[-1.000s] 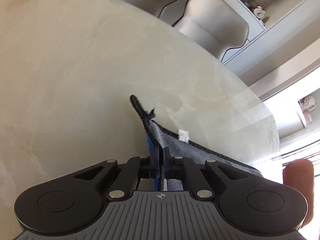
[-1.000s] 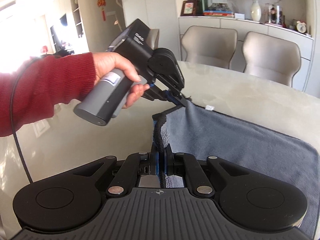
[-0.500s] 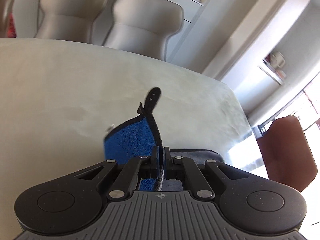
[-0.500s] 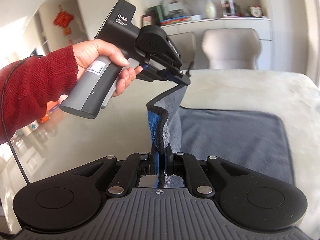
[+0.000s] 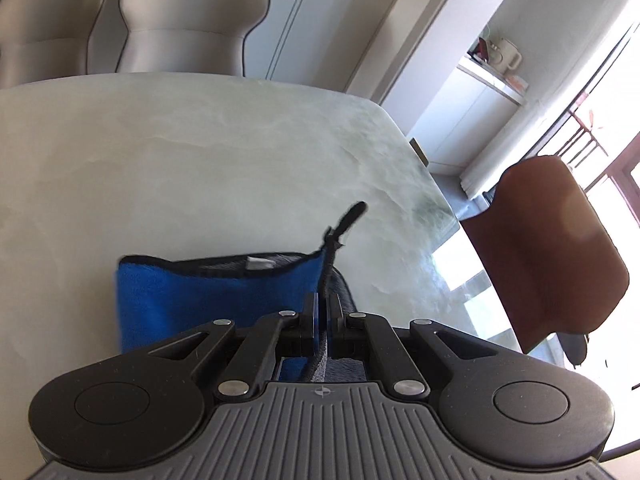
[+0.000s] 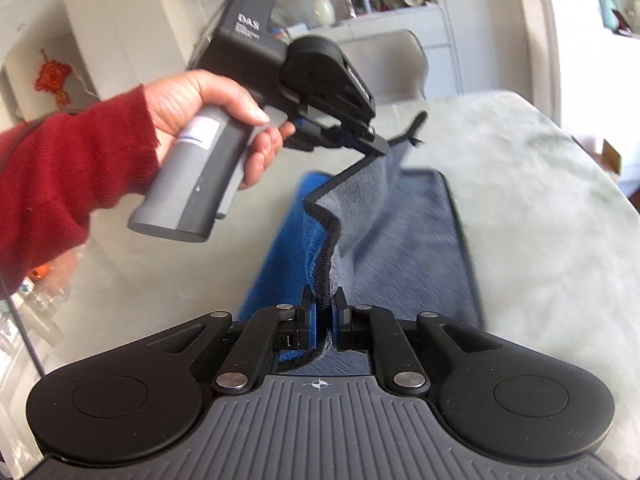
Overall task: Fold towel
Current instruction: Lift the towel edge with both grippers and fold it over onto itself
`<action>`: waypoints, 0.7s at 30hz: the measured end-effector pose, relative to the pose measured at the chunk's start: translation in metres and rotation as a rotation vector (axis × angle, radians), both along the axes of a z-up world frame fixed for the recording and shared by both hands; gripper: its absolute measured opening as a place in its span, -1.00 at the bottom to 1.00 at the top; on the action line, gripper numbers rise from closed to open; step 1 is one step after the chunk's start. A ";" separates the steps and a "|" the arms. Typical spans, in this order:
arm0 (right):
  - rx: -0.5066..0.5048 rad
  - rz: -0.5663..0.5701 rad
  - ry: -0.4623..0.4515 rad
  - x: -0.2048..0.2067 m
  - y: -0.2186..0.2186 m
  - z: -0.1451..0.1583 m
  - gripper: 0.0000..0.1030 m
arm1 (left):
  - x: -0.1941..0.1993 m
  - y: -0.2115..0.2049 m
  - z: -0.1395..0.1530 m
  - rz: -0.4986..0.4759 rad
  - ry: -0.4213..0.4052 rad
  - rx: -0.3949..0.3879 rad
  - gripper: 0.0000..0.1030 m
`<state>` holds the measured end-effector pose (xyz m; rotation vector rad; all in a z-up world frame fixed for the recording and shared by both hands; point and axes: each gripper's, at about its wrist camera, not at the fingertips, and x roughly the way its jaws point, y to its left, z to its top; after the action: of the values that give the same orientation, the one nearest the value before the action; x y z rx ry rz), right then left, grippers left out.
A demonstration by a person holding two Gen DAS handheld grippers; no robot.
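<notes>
Left wrist view: the left hand-held gripper is clenched on the black-piped edge of the towel, whose blue face is turned up and hangs just ahead of the fingers, above the pale marbled desk. A black hanging loop sticks up from the held corner, and a small white label is seen at the towel's upper hem. Beyond the desk's far edge two beige chairs are set side by side; a brown chair stands off the right corner. No object lies on the desk between the towel and its far edge.

Right wrist view: the right hand-held gripper is clamped on the same piped edge, nearer the camera. The grey face of the towel is spread flat on the desk, with the lifted edge rising between the two grippers. Only here is the left hand-held gripper seen from outside, held by a hand in a red sleeve, closed on the far corner. A shelf with ornaments is seen behind, blurred.
</notes>
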<state>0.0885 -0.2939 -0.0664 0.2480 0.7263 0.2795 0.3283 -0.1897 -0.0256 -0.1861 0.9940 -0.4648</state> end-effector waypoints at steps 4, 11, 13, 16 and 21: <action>0.008 -0.022 0.033 0.005 -0.017 -0.009 -0.30 | -0.006 -0.009 -0.012 -0.015 0.013 0.031 -0.96; 0.077 -0.012 0.071 0.021 -0.032 -0.019 -0.28 | -0.009 -0.012 -0.024 0.010 0.027 0.050 -0.96; 0.083 -0.023 0.087 0.024 -0.034 -0.022 -0.29 | -0.007 -0.015 -0.026 0.013 0.023 0.060 -0.96; 0.082 -0.024 0.086 0.022 -0.034 -0.018 -0.73 | -0.008 -0.016 -0.025 0.029 -0.002 0.067 -0.96; 0.089 -0.035 0.055 0.020 -0.041 -0.011 -0.82 | -0.011 -0.015 -0.012 0.061 -0.073 0.040 -0.96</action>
<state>0.1089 -0.3353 -0.0776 0.3536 0.7638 0.2730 0.3169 -0.2044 -0.0373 -0.1621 0.9229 -0.3930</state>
